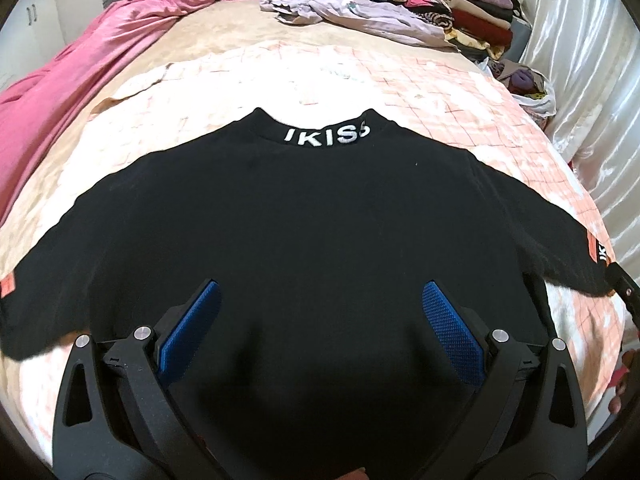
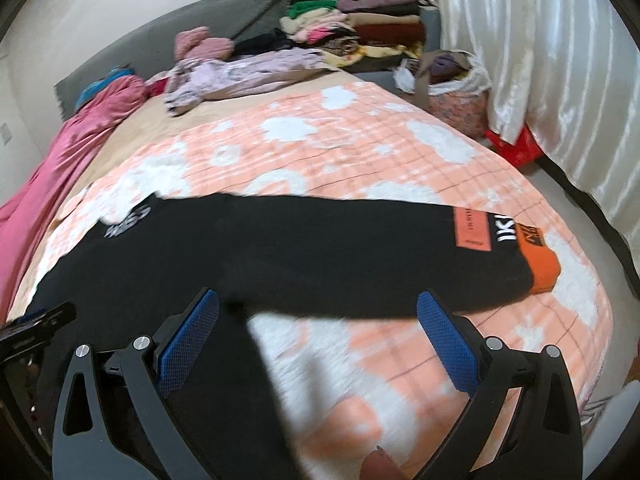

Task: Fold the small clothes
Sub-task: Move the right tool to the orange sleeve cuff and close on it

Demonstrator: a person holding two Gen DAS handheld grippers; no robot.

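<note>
Hovering my left gripper, fingers spread and empty, over the black sweater laid flat with its sleeves out on the checked bedspread, ready for folding; my right gripper, equally wide, waits by the orange-cuffed sleeve.

Your bed wears a peach checked cover; the black sweater lies flat on it. Farther back sit a pink blanket, lilac garments and folded clothes.
</note>
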